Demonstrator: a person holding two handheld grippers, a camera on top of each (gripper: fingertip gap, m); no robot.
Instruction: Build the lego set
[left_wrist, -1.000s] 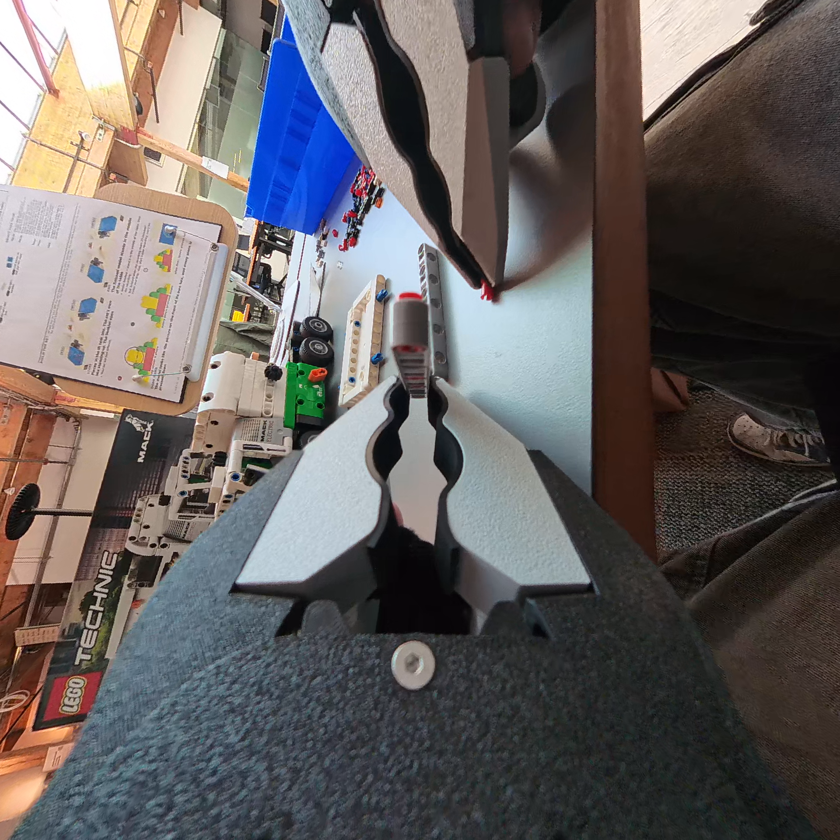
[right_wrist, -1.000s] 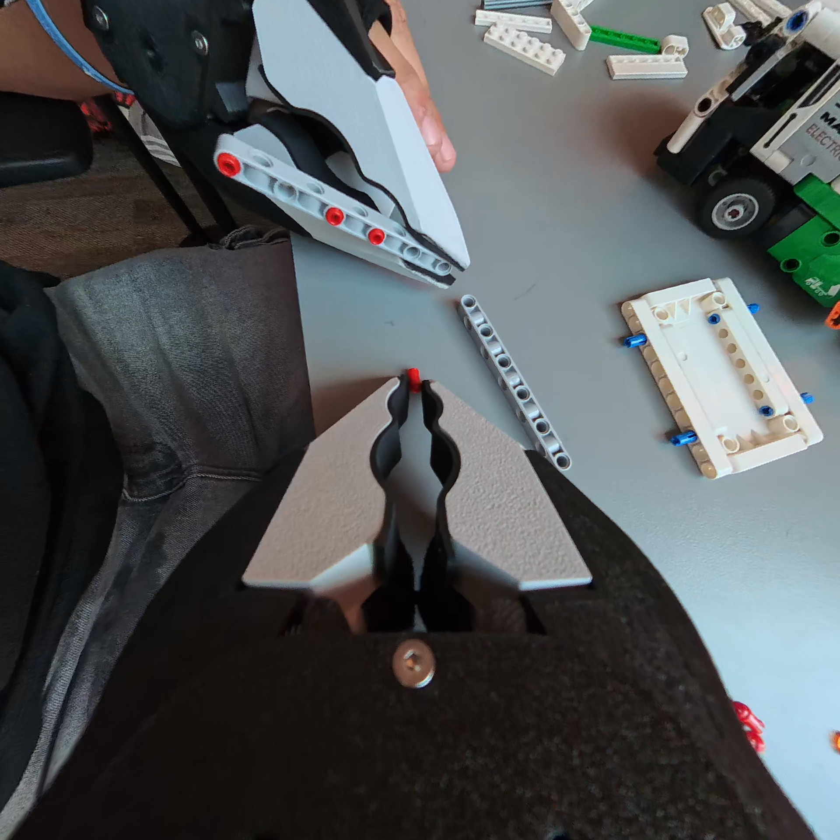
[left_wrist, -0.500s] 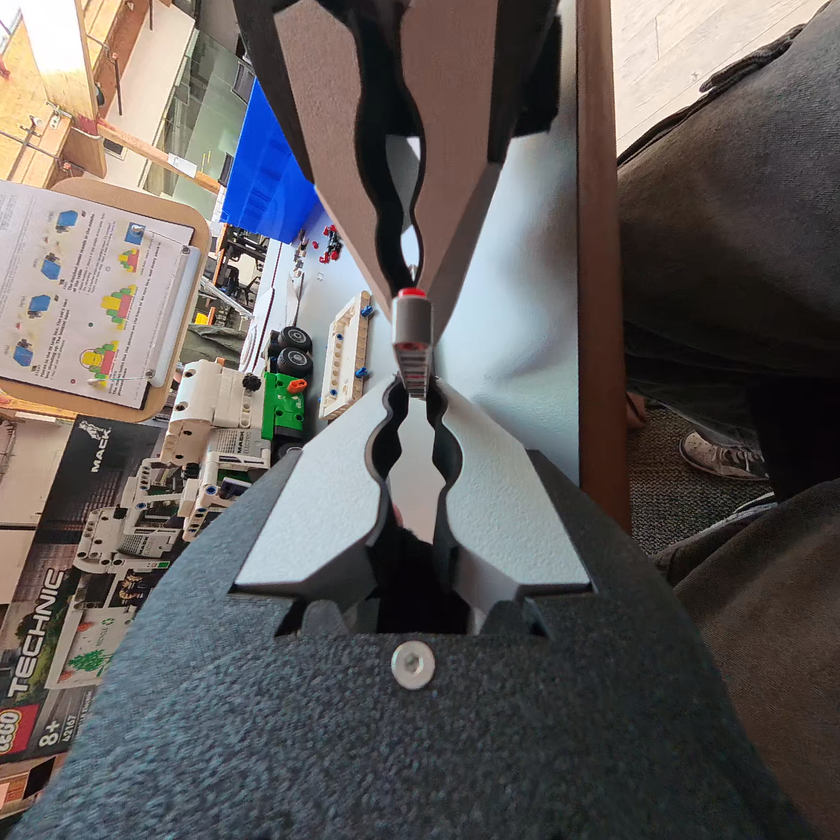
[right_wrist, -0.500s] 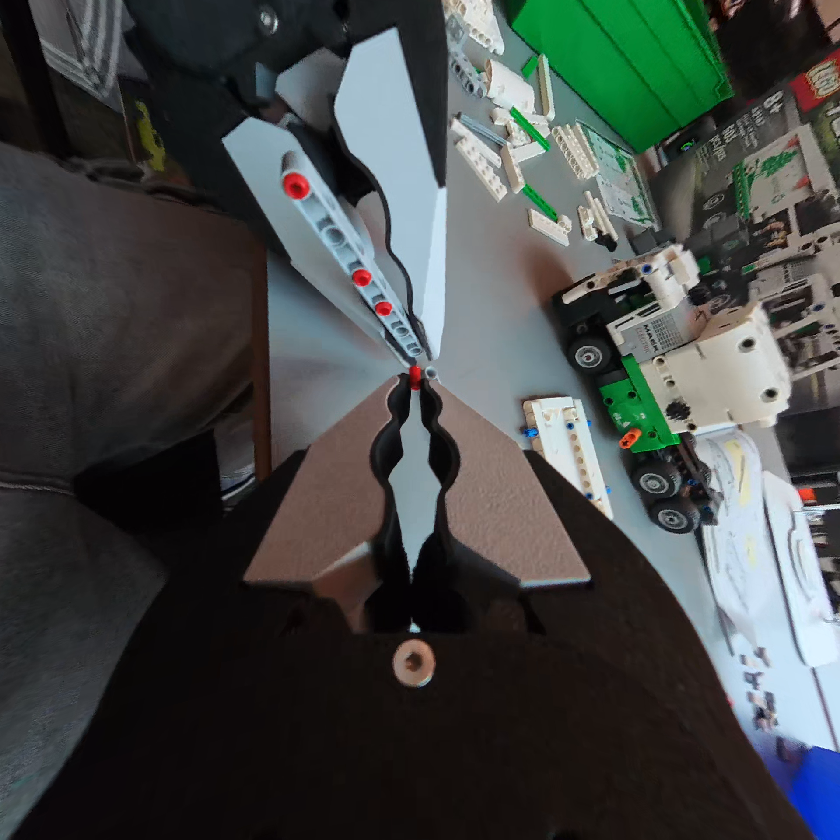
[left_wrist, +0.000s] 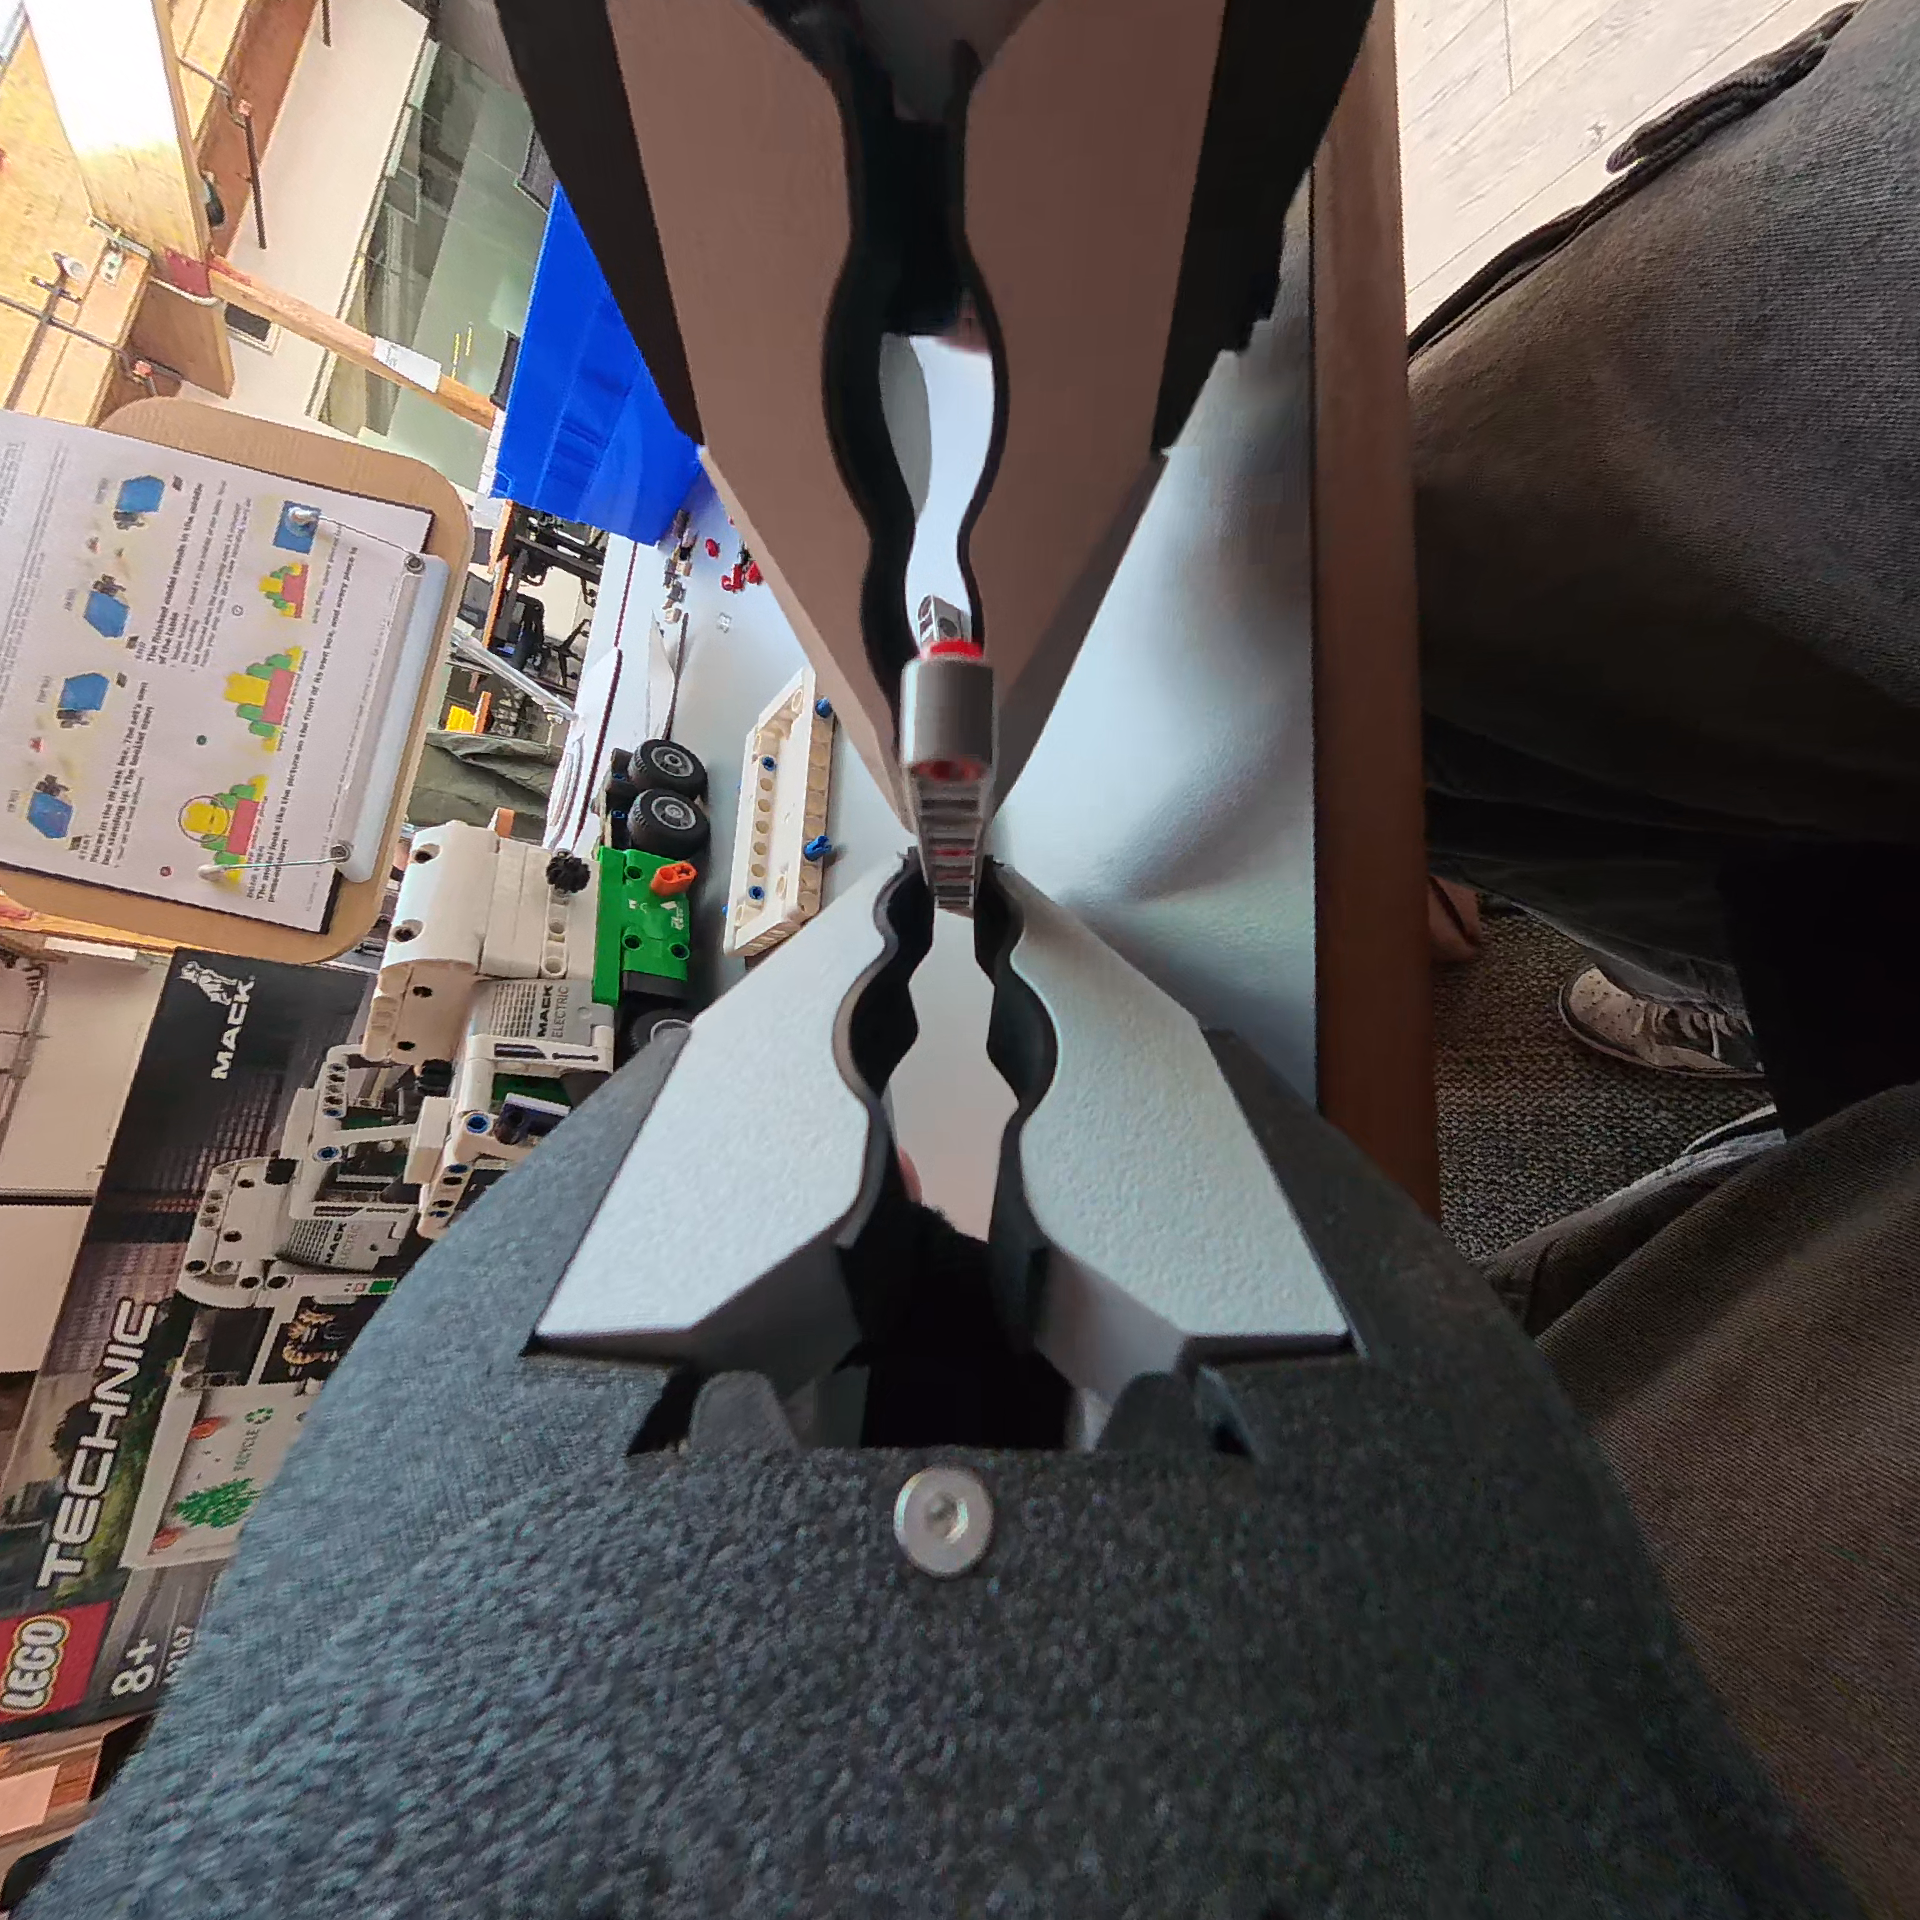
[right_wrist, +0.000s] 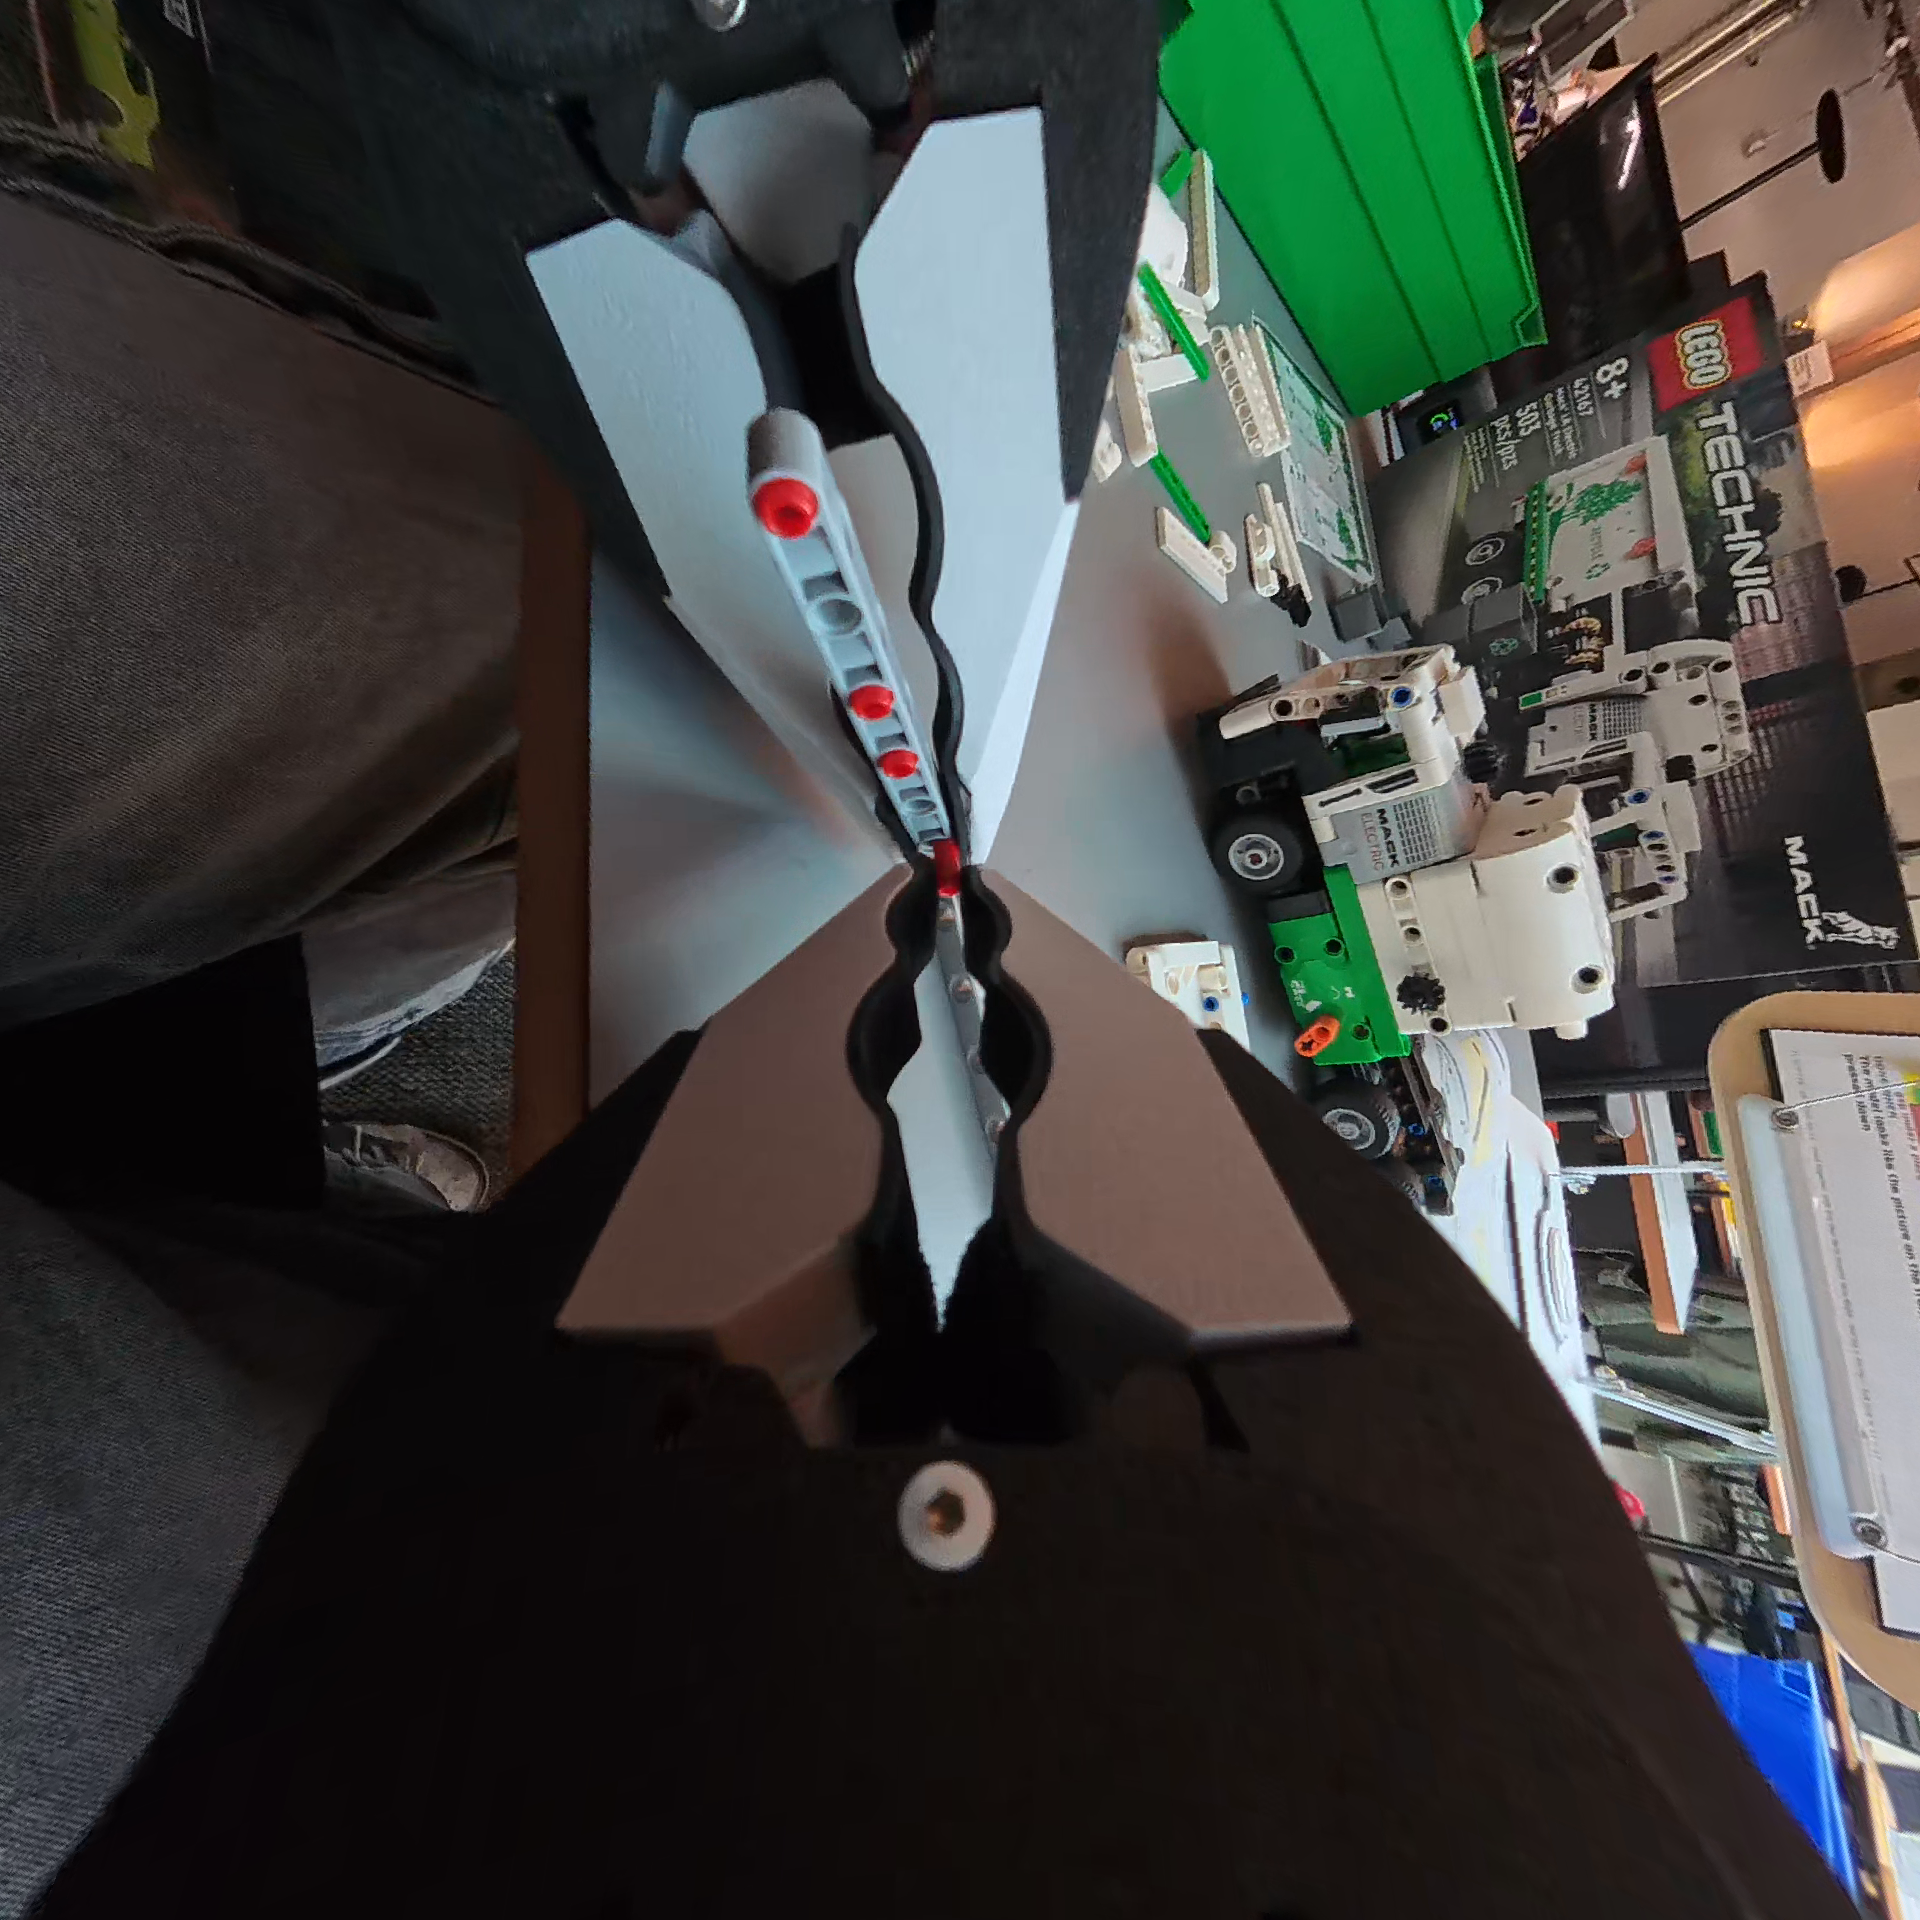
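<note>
- We are holding a grey Technic beam (right_wrist: 847, 644) in our left gripper (left_wrist: 948, 883), whose fingers are closed on one end of it; three red pins are already sitting in its holes, as the right wrist view shows.
- We are pinching one more red pin (right_wrist: 947, 868) at the tips of our right gripper (right_wrist: 947, 883), its fingers nearly together around it.
- The two grippers are meeting tip to tip above the near edge of the grey worktop (left_wrist: 1174, 727), with the pin touching or just beside the beam's near end; we cannot tell whether it is already entering a hole.
- We judge the step in hand to be fitting this pin into the beam.
- The next move is calling for lining the pin up squarely with the hole and pressing straight in, while our left gripper is bracing the beam.
- The part-built white and green truck (right_wrist: 1434, 862) is waiting farther back on the worktop.
</note>
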